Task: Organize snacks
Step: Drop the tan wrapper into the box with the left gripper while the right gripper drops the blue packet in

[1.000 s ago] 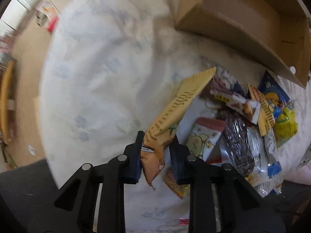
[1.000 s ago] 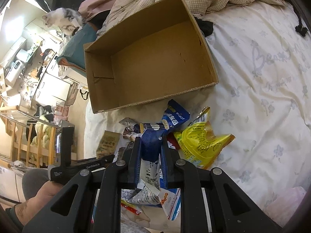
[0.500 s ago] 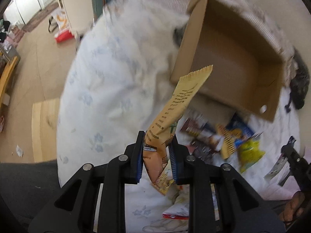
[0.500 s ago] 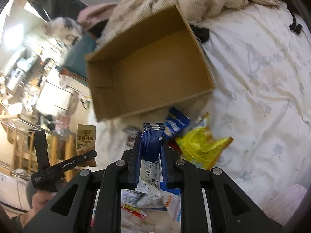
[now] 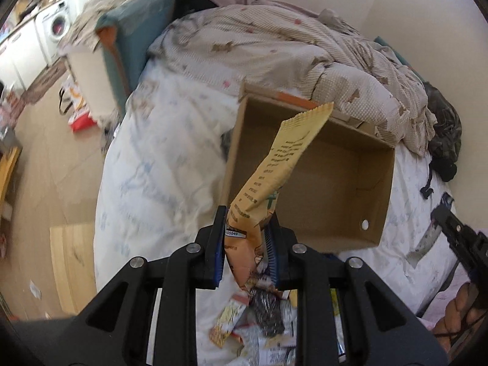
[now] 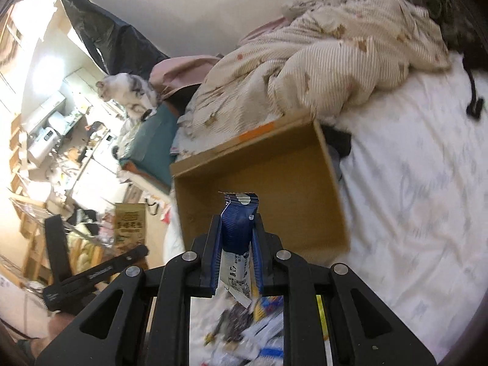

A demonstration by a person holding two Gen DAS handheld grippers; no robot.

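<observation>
My left gripper (image 5: 245, 231) is shut on a long yellow-orange snack packet (image 5: 276, 164), held up in the air before the open cardboard box (image 5: 308, 183). My right gripper (image 6: 236, 238) is shut on a blue and white snack packet (image 6: 238, 225), raised in front of the same box (image 6: 274, 189), whose visible inside holds nothing. A pile of loose snack packets (image 5: 262, 314) lies on the white bedsheet below both grippers; it also shows in the right wrist view (image 6: 244, 332). The left gripper with its packet shows at the lower left of the right wrist view (image 6: 100, 270).
A rumpled beige quilt (image 5: 274, 45) lies behind the box. A grey-and-white cat (image 6: 128, 91) sits on a teal cushion (image 6: 152, 140) at the bed's left. The bed edge and wooden floor (image 5: 39, 158) lie to the left. A dark garment (image 5: 442, 134) lies right of the box.
Both grippers have lifted their packets off the snack pile and swung up towards the cardboard box, which now fills the middle of both views.
</observation>
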